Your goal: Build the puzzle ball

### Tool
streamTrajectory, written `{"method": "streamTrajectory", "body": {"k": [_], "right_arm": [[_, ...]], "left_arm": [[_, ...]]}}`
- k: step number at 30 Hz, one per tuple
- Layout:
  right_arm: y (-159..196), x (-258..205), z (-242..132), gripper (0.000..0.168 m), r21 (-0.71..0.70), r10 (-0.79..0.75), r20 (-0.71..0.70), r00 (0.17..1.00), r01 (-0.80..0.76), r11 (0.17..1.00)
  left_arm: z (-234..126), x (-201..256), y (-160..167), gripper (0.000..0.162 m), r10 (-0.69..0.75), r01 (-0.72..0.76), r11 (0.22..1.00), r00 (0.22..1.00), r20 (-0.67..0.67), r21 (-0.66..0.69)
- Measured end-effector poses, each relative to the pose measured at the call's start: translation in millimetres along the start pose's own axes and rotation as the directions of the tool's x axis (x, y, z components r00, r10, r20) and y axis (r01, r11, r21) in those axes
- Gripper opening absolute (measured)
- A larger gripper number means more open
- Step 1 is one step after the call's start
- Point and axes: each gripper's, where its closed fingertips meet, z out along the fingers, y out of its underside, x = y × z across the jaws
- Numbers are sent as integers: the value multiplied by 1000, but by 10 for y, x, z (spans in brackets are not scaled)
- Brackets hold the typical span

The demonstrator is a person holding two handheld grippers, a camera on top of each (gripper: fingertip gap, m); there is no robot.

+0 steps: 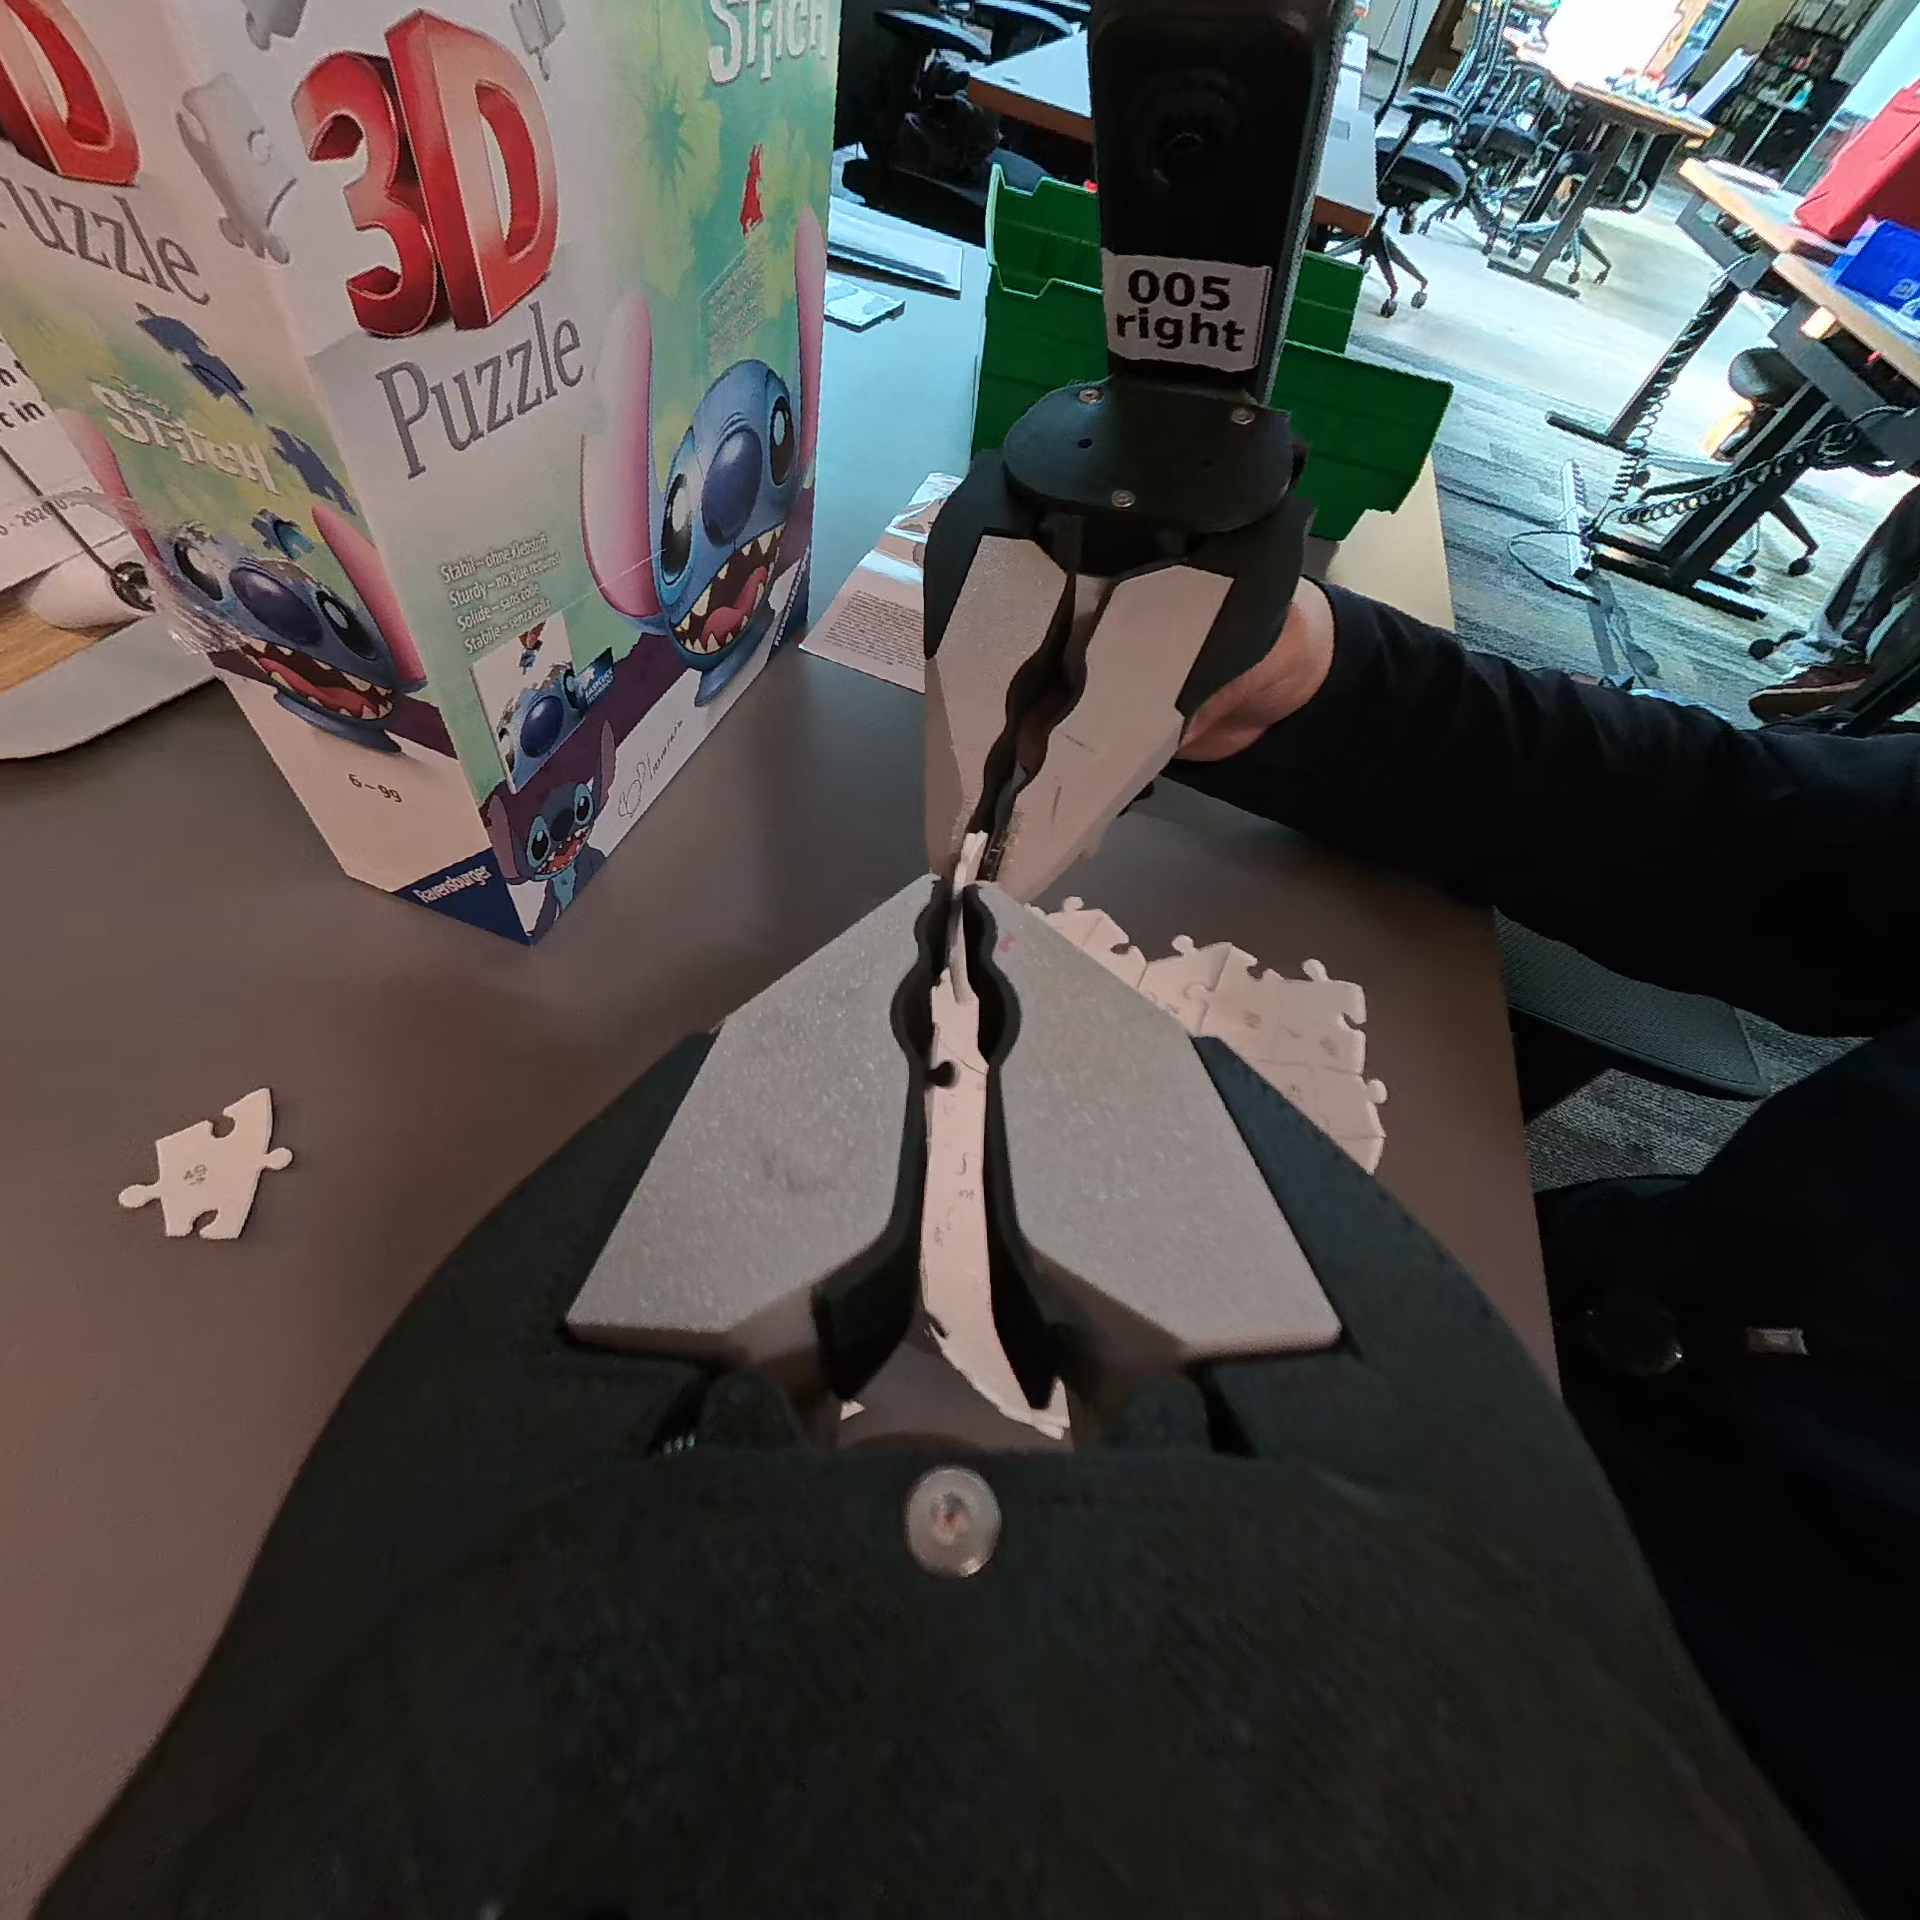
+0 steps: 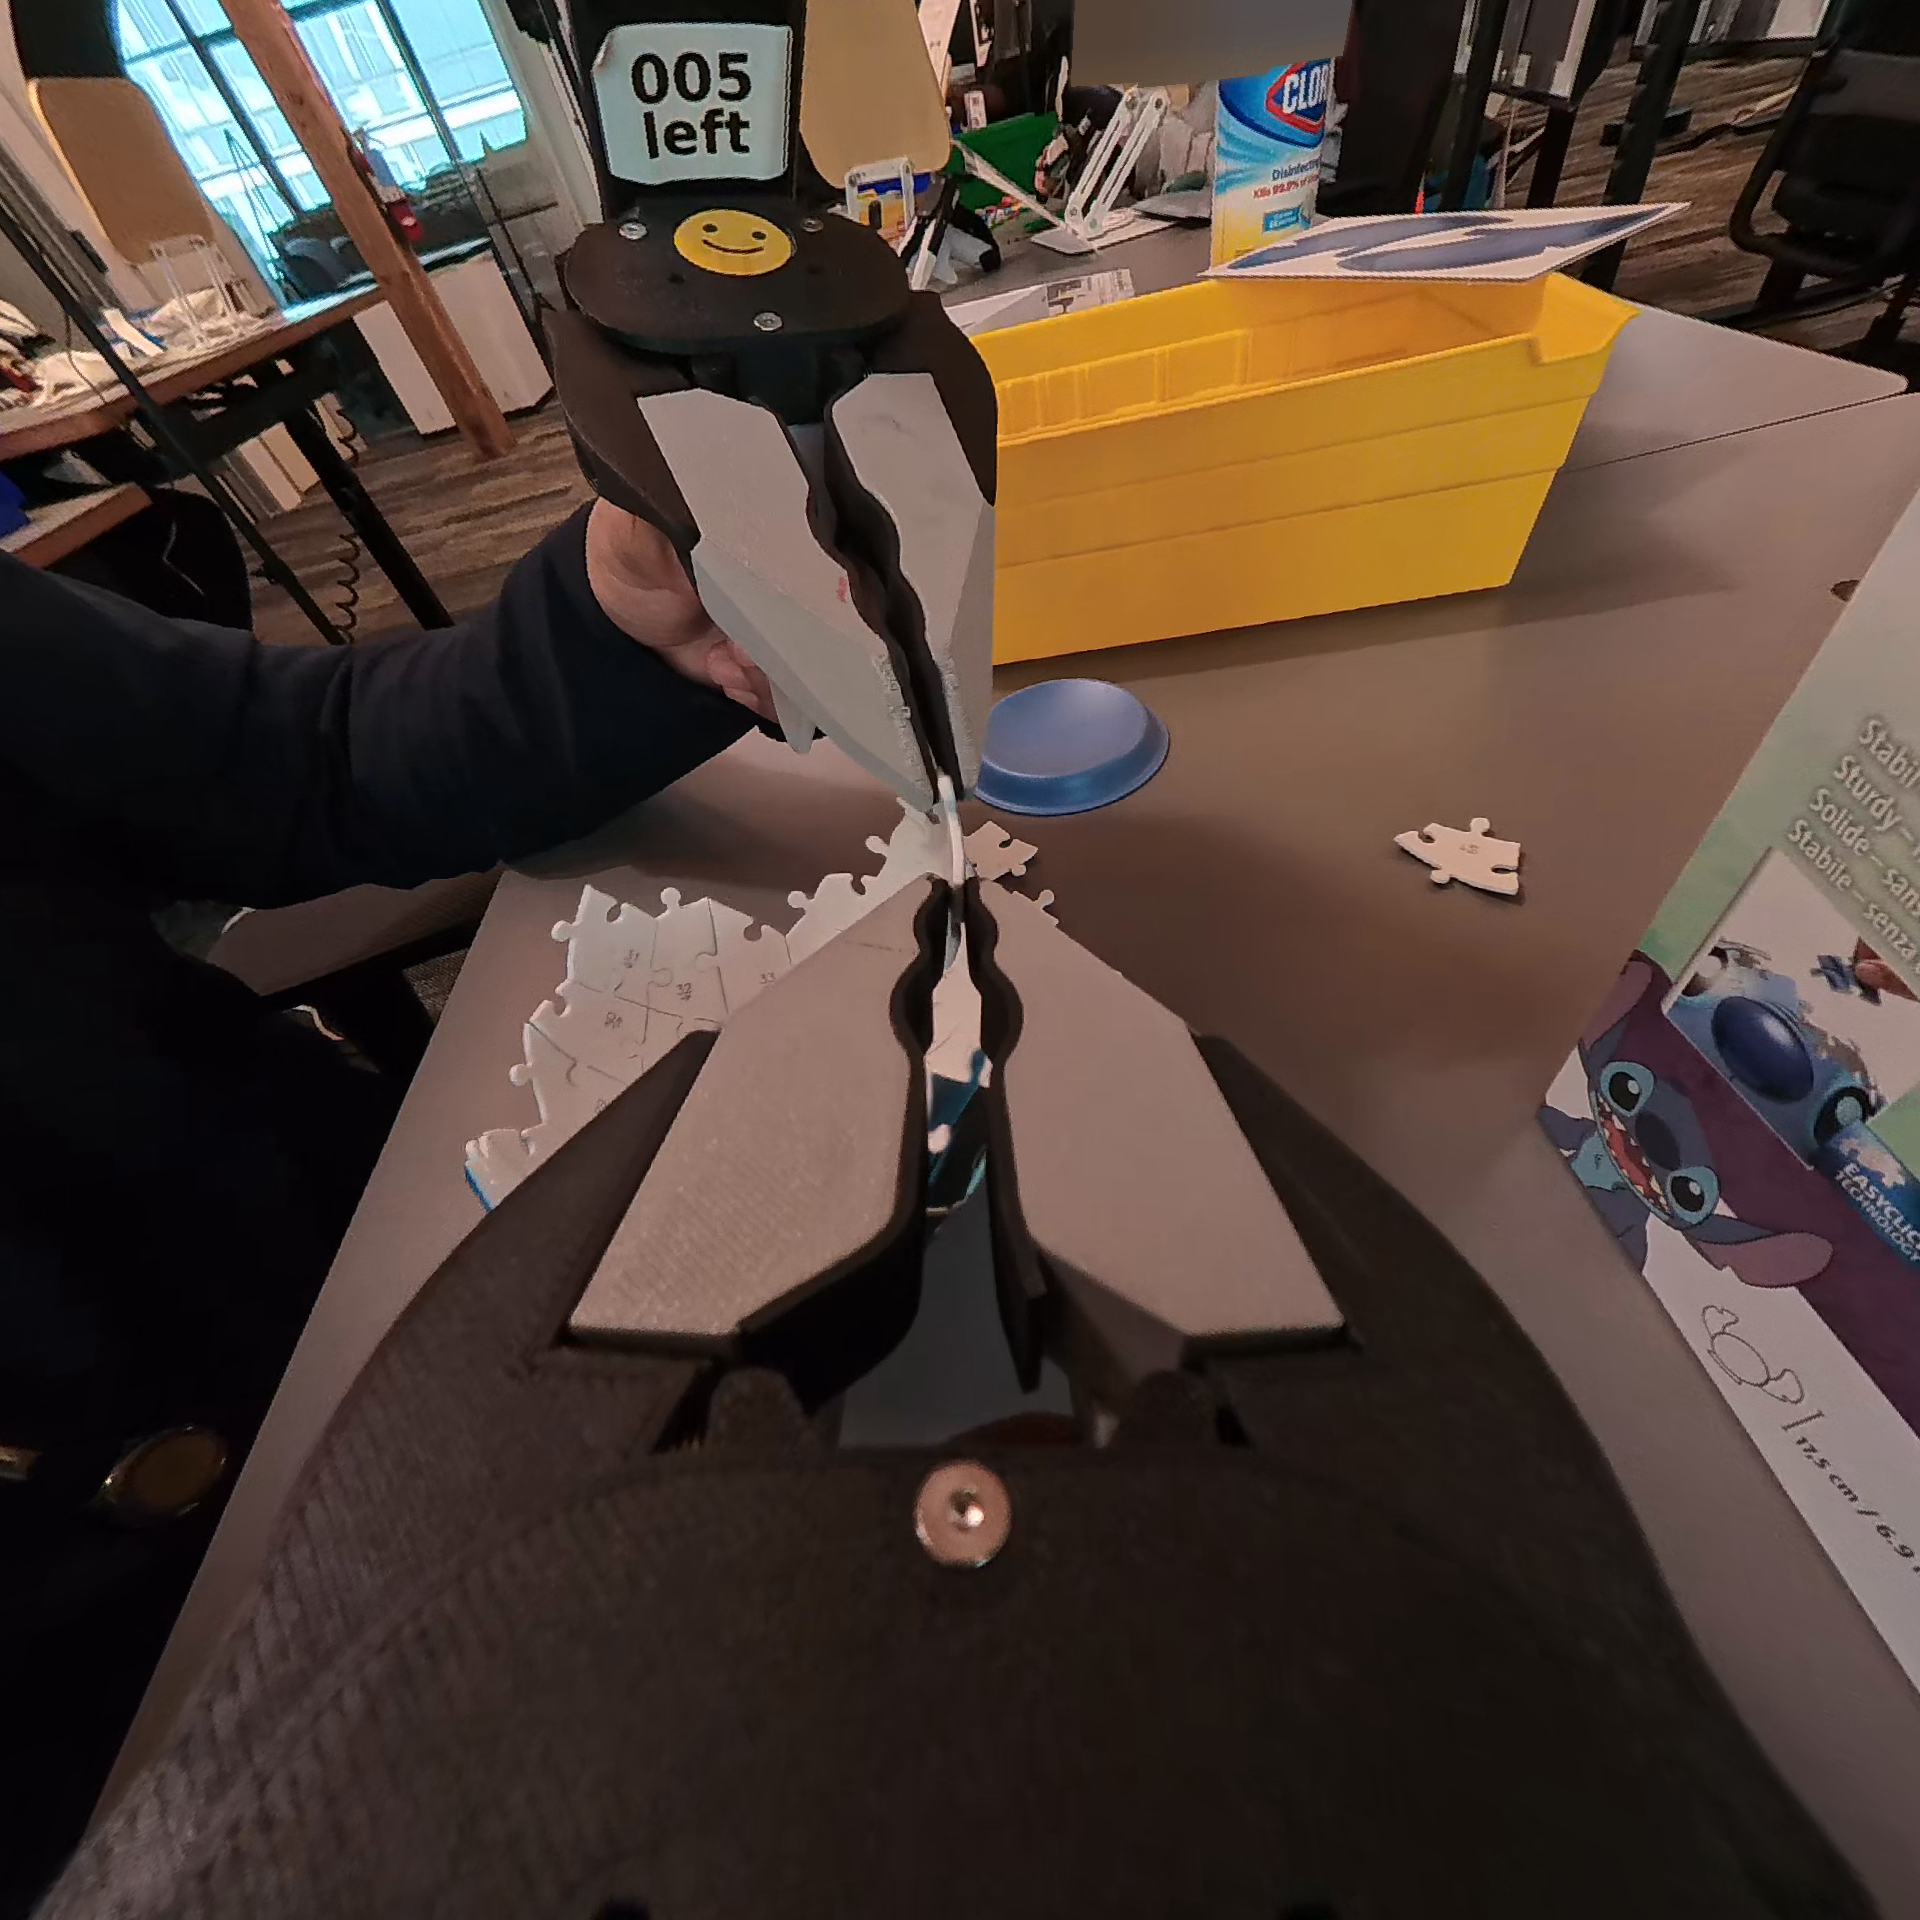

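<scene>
Two grippers meet tip to tip above the table (image 1: pixel 312 1039): left gripper (image 1: pixel 954 904) pinched on the white shell (image 1: pixel 1278 1029) of joined pieces, right gripper (image 2: pixel 954 894) clamped on a piece (image 1: pixel 971 857) at its edge. One loose piece (image 1: pixel 208 1169) lies apart, near the box (image 1: pixel 520 468).

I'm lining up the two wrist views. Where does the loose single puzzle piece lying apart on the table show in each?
Left wrist view: the loose puzzle piece lies at the left edge, left of the left hand-held gripper, below the puzzle box.
Right wrist view: the same piece lies right of centre, between the blue dish and the box.
Shared landmark: the puzzle box.
</scene>
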Motion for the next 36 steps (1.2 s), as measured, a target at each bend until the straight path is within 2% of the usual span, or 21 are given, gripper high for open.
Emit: {"method": "streamTrajectory", "body": {"k": [28,36], "right_arm": [[103,11,44,2,-51,-13,-6,1000,13,999],[70,-8,13,11,-35,-10,13,1000,11,999]], "left_arm": [[33,-17,98,0,62,-59,996,998,32,-64],[25,-17,93,0,87,-83,994,995,48,-71]]}}
